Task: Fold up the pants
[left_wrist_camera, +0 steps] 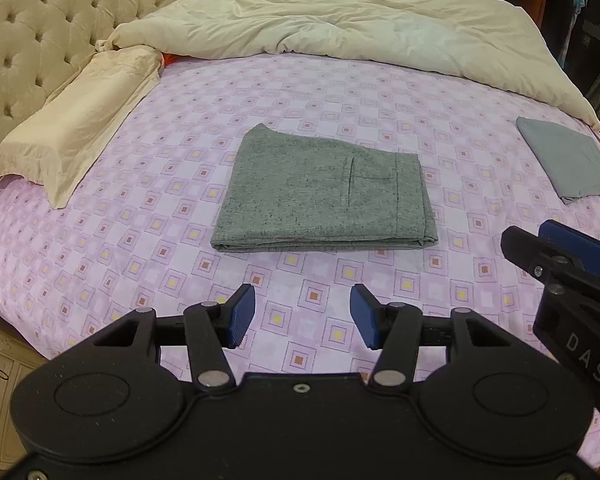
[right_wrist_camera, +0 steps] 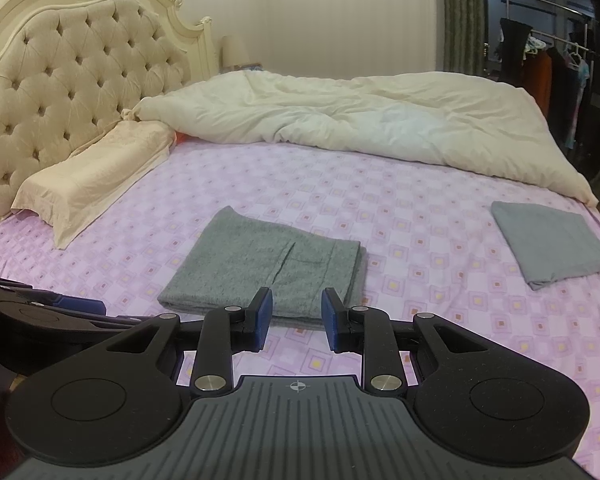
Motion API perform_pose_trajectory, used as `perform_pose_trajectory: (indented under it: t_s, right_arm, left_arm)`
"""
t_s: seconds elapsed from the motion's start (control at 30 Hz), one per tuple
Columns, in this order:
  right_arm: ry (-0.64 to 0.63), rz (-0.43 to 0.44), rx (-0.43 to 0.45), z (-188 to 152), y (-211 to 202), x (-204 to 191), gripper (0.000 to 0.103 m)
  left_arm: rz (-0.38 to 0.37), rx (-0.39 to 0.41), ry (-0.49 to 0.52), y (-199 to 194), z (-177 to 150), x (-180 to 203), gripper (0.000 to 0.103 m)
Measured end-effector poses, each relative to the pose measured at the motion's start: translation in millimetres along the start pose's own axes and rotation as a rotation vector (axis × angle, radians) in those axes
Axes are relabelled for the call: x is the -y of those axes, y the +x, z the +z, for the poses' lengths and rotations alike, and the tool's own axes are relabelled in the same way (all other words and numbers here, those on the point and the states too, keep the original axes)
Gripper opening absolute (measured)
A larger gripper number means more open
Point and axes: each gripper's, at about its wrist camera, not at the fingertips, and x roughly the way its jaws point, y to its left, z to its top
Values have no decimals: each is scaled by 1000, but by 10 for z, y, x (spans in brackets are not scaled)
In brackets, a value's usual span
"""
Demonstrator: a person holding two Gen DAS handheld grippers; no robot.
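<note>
Near the middle of the bed [left_wrist_camera: 100,280], the pants [left_wrist_camera: 324,196] lie folded into a flat grey rectangle, stacked edges toward the foot side. Left gripper [left_wrist_camera: 302,316] and right gripper [right_wrist_camera: 296,318] hover short of the near edge, jaws parted, nothing between them. Judged soft, light and limp; layers will slide apart if pinched singly. Take hold at the near folded edge, gripping all layers together. A second folded grey cloth [left_wrist_camera: 566,160] lies well apart, near the bed's foot-side edge.
</note>
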Motion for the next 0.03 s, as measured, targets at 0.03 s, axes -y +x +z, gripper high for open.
perform_pose_trajectory:
  t_s: [0.03]
  right_arm:
    - [1,1,-1,2,5,1,27]
  left_arm:
    - [0,2,1,-2,6,-1,59]
